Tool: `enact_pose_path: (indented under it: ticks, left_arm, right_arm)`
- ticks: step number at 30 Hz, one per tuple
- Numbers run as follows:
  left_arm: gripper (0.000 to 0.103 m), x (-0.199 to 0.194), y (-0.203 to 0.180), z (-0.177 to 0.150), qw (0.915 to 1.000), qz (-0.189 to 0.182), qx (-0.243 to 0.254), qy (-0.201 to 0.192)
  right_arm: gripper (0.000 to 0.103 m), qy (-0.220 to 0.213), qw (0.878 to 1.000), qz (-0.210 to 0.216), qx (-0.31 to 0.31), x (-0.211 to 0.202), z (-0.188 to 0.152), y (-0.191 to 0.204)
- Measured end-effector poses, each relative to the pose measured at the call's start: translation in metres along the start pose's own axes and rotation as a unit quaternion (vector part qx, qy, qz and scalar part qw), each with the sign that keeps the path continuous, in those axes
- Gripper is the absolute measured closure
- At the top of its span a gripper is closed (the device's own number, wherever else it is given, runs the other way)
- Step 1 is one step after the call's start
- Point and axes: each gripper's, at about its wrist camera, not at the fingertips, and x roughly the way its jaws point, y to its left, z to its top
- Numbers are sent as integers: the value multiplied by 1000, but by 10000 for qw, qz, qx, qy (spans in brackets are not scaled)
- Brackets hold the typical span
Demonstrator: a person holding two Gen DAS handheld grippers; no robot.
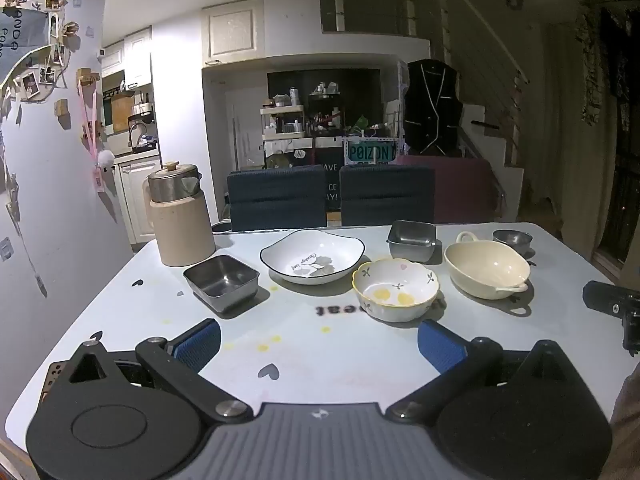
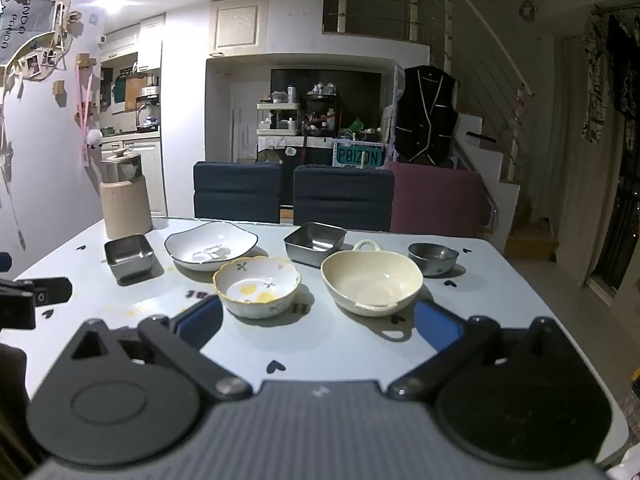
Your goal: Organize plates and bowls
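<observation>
Hovering level-ish, both gripper [image 1: 319, 346] sets [image 2: 319, 330] agape.

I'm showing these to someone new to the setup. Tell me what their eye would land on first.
Six empty dishes spread across the pale table: the cream bowl with handles at right and the flower-rimmed bowl beside it are nearest. A white plate with a dark rim sits behind, with steel containers around it. A tall beige jug with a metal lid stands at the far left corner.
</observation>
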Motion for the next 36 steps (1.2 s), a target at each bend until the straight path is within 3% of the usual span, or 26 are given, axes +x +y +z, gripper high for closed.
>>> enact_pose_path:
  ticks: [36]
  left_arm:
    - [0,5,-12,-4,10000,-43,16,-6]
  right_arm:
    - [0,-22,10000,-2,-39,1,1,0]
